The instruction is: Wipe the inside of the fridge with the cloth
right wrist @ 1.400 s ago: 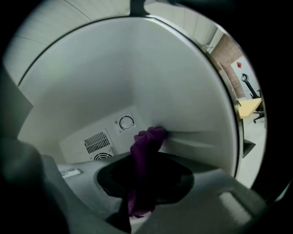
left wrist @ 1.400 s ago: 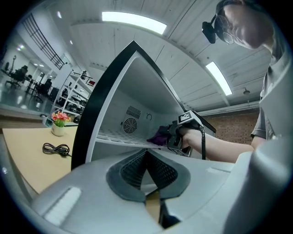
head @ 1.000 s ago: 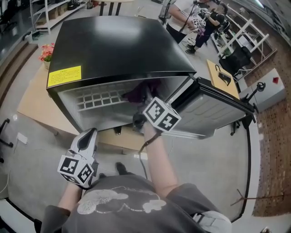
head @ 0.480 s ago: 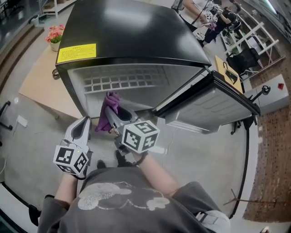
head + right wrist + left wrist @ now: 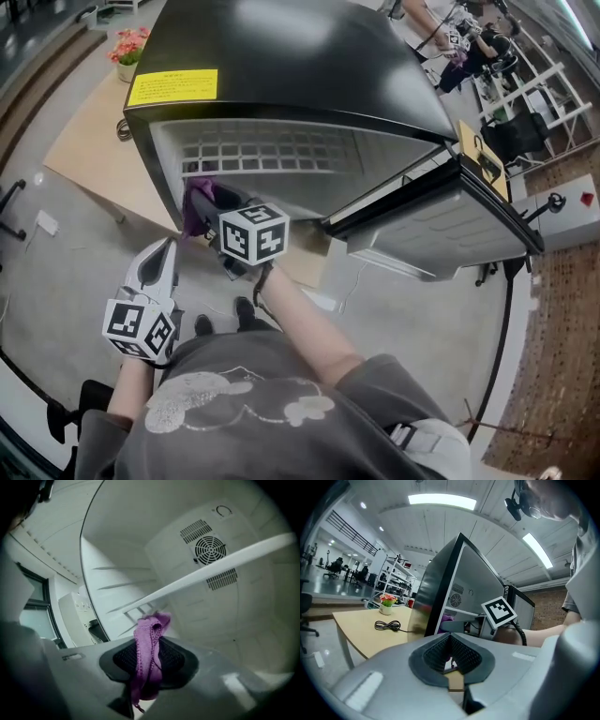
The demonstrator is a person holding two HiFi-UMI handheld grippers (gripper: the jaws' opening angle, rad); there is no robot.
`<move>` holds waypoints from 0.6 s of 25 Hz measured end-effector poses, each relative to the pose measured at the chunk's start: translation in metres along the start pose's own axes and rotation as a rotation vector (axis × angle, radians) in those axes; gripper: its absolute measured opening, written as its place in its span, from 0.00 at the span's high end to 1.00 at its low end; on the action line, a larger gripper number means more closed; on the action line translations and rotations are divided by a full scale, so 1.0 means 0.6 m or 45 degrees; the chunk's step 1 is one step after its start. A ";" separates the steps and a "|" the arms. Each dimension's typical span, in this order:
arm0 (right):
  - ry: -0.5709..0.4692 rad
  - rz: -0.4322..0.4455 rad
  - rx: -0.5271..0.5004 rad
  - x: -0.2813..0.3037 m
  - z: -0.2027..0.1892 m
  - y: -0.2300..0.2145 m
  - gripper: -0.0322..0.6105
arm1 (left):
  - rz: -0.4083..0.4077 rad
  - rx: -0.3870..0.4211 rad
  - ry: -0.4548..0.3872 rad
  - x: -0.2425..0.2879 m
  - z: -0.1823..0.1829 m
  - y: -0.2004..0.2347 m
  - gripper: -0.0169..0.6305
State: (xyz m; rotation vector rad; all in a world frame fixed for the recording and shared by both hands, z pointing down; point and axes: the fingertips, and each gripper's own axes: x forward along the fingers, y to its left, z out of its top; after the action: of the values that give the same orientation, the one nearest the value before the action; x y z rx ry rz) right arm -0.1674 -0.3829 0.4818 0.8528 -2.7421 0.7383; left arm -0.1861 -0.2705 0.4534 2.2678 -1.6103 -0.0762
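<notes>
Right gripper view: your right tongs (image 5: 150,662) are clamped on the purple cloth (image 5: 148,630) just inside the fridge (image 5: 123,536); press its loose fold flat against the wall ahead and sweep slowly, while the left tongs (image 5: 451,657), closed and empty, hang outside.

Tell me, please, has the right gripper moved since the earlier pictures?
Yes. The right gripper, holding the purple cloth, shifted from the door side of the fridge to its left wall.
</notes>
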 end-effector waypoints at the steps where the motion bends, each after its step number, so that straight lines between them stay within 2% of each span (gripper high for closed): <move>1: 0.001 -0.003 -0.015 0.009 0.002 -0.003 0.81 | 0.011 -0.001 -0.001 0.000 -0.001 -0.001 0.95; 6: 0.038 -0.060 -0.046 0.045 -0.004 -0.033 0.81 | 0.054 -0.003 -0.001 0.001 -0.001 0.005 0.95; 15: 0.253 -0.124 -0.062 0.102 -0.069 -0.091 0.81 | 0.106 -0.018 0.022 0.009 -0.008 0.013 0.95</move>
State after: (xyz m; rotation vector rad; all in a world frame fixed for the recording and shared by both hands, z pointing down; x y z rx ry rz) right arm -0.1859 -0.4305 0.5582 0.8467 -2.5152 0.6949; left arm -0.1899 -0.2764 0.4613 2.1816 -1.6879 -0.0464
